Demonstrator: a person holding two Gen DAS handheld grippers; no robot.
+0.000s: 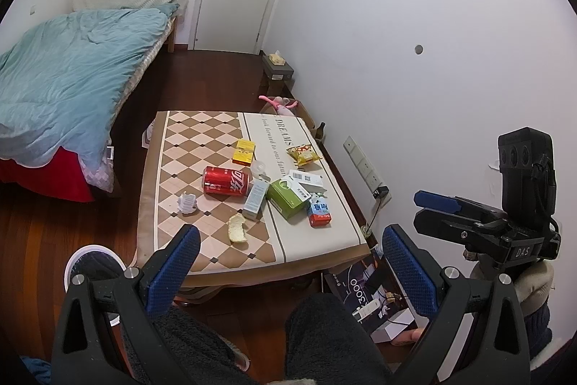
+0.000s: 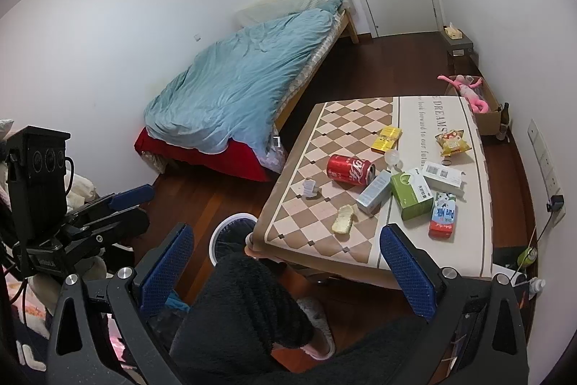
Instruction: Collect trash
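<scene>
On the low table with the checkered cloth [image 1: 187, 139] [image 2: 346, 118] lies scattered trash: a red cola can [image 1: 226, 182] [image 2: 350, 170] on its side, a green box [image 1: 286, 197] [image 2: 411, 195], a piece of bread [image 1: 237, 229] [image 2: 344, 219], a yellow snack bag [image 1: 304, 154] [image 2: 452, 141], a milk carton [image 1: 319, 211] [image 2: 443, 218] and several small boxes. A white round bin [image 1: 77, 257] [image 2: 220, 230] stands on the floor at the table's near left corner. My left gripper [image 1: 292, 271] and right gripper [image 2: 288, 273] both hover open and empty, short of the table.
A person's knees in dark fleece trousers [image 1: 324, 331] [image 2: 245, 294] sit below the grippers. A bed with a blue duvet [image 1: 72, 71] fills the left. A cardboard box with a pink toy [image 2: 476, 96] and a wall socket strip [image 1: 364, 161] line the right wall.
</scene>
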